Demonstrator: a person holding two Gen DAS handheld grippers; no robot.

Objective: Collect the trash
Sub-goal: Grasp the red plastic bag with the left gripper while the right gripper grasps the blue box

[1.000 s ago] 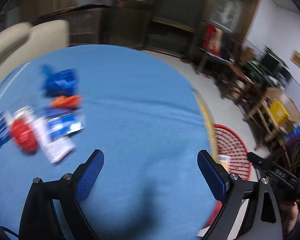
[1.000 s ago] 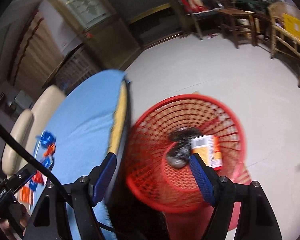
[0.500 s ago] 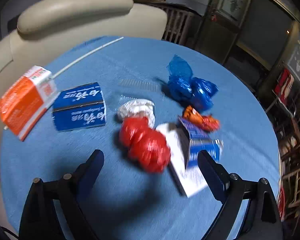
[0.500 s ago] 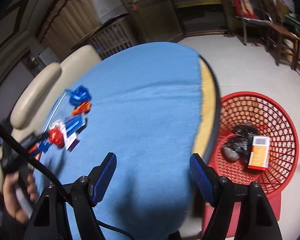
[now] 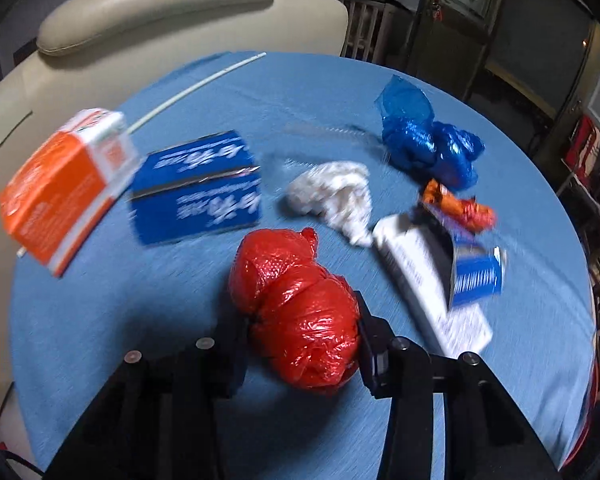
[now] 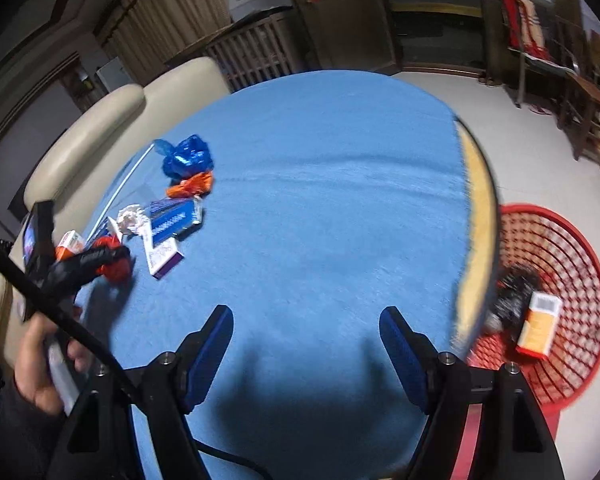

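A crumpled red plastic bag (image 5: 296, 308) lies on the blue tablecloth (image 5: 140, 340). My left gripper (image 5: 300, 320) straddles it, and its jaws are closing with the pads pressed against the bag's sides. The right wrist view shows that same gripper (image 6: 96, 258) on the red bag (image 6: 118, 268), with a person's hand (image 6: 40, 364) behind it. My right gripper (image 6: 306, 332) stands open above bare cloth with nothing between its fingers. A red mesh basket (image 6: 560, 248) sits on the floor to the right of the table.
Other trash lies around the bag: an orange carton (image 5: 60, 188), a blue box (image 5: 196, 192), a white tissue (image 5: 332, 196), a blue plastic bag (image 5: 428, 144), an orange wrapper (image 5: 456, 204) and a white-and-blue box (image 5: 432, 280). A beige chair (image 5: 160, 12) stands behind the table. The basket holds an orange box (image 6: 538, 328).
My left gripper swung from bare cloth to the trash pile, dropped onto the red bag and narrowed its jaws around it. My right gripper swung from over the basket back above the table.
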